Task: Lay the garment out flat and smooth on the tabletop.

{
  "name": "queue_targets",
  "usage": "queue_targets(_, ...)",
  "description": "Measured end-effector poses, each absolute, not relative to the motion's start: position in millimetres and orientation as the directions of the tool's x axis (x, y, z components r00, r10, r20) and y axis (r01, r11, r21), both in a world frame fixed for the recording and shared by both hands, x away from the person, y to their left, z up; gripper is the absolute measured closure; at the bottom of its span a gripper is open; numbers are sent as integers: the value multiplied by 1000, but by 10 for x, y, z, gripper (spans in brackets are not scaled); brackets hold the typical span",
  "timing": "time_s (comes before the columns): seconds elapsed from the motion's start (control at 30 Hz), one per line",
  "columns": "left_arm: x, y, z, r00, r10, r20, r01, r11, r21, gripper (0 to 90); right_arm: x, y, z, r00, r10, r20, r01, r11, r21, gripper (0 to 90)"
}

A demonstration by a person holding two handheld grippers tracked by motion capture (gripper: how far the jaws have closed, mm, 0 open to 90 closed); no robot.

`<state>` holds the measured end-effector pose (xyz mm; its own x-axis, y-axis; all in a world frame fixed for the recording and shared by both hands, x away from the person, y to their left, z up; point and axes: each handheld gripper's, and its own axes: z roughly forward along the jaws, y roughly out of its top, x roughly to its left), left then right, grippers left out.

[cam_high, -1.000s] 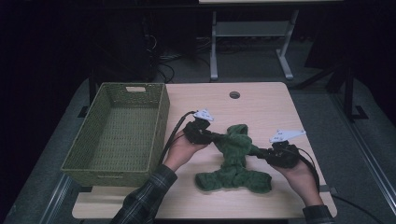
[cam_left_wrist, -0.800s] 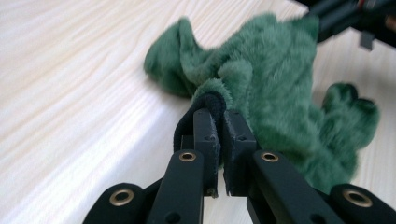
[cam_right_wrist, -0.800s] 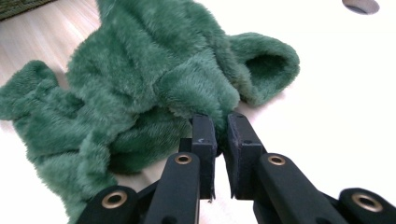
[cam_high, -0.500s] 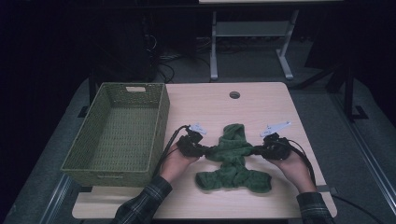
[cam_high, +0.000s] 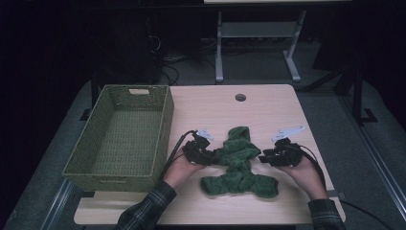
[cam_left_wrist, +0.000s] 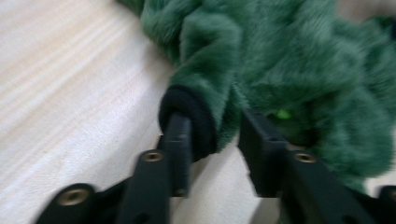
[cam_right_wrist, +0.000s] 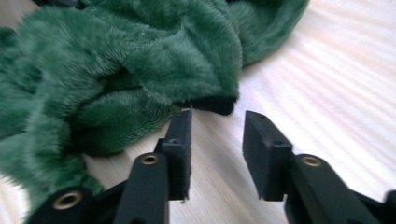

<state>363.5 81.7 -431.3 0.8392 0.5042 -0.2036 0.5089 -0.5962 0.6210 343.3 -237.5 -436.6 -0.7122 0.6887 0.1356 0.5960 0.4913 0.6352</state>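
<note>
Two grippers opening beside green fleece garment (cam_high: 238, 163), wicker basket (cam_high: 122, 135) left, bare table (cam_high: 268, 108) beyond

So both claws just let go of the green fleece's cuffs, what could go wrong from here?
The left claw has just been opening, but the black cuff lies between its jaws against one pad, so pulling back may drag the sleeve. The right claw has also just been opening and sits clear of its cuff. The green fleece lies bunched and twisted on the table, so its sleeves may not stay spread.
</note>
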Motion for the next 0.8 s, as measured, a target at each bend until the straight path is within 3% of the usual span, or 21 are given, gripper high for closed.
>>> queue_targets(0.1, 3631, 842, -4158, 841, 503, -199, 497, -574, 651, 502, 3425, -2423, -4245, -707, 692, 148, 590, 461, 662, 588)
queue_targets(0.33, 3841, 749, -3966, 836, 526, -158, 469, -534, 703, 522, 3596, -2401, -4096, -693, 708, 135, 587, 446, 676, 589)
queue_targets(0.6, 4336, 424, -4159, 839, 514, -180, 485, -555, 675, 572, 3894, -2240, -4130, -667, 726, 167, 613, 408, 676, 589)
queue_targets(0.8, 4380, 295, -4334, 844, 503, -189, 494, -590, 639, 572, 4084, -2101, -4263, -643, 746, 171, 643, 405, 650, 578)
